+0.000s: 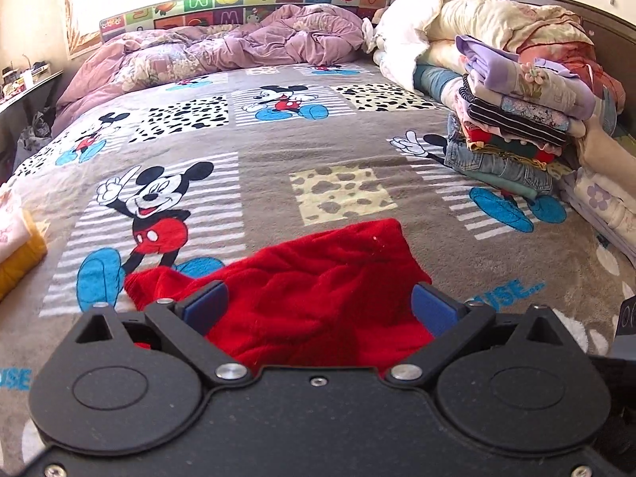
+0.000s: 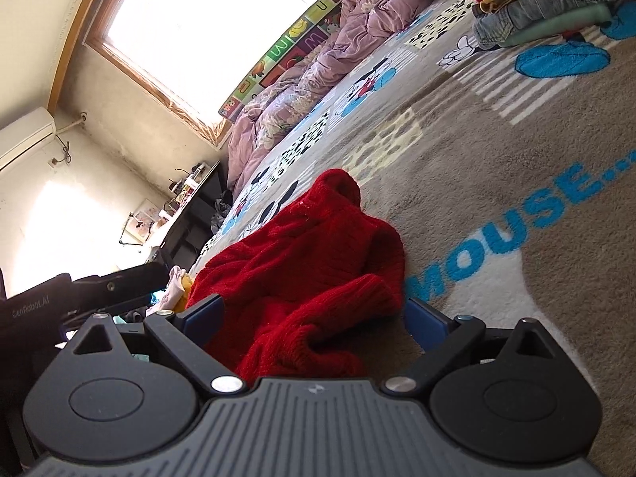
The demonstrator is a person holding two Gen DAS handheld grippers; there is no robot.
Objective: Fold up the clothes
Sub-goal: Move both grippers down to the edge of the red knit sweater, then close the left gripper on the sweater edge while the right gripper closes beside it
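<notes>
Left wrist view: the left gripper point(image 1: 320, 306) has its jaws spread wide, with the red sweater point(image 1: 314, 278) lying loose between and beyond them on the cartoon-print blanket point(image 1: 278, 151). The pads do not seem to press the knit. The sweater is rumpled, so the fold looks barely begun; the step in hand seems to be taking hold of an edge to spread it flat. At 2 o'clock sits a stack of folded clothes point(image 1: 520, 119), well apart, with heaped quilts point(image 1: 477, 24) behind it. A mauve duvet point(image 1: 222, 47) lies bunched at 12 o'clock, and a yellow-and-pink bundle point(image 1: 18, 246) at 9 o'clock.

Right wrist view, rolled steeply: the right gripper point(image 2: 314, 318) also has its jaws spread, the sweater's ribbed cuff point(image 2: 318, 338) lying between them, not pinched. The left gripper's body shows at 9 o'clock. Next, each side probably needs to close on a hem or shoulder and draw the knit out flat. The bed ahead is bare blanket, so nothing blocks that; only the sweater's own bunching hinders.
</notes>
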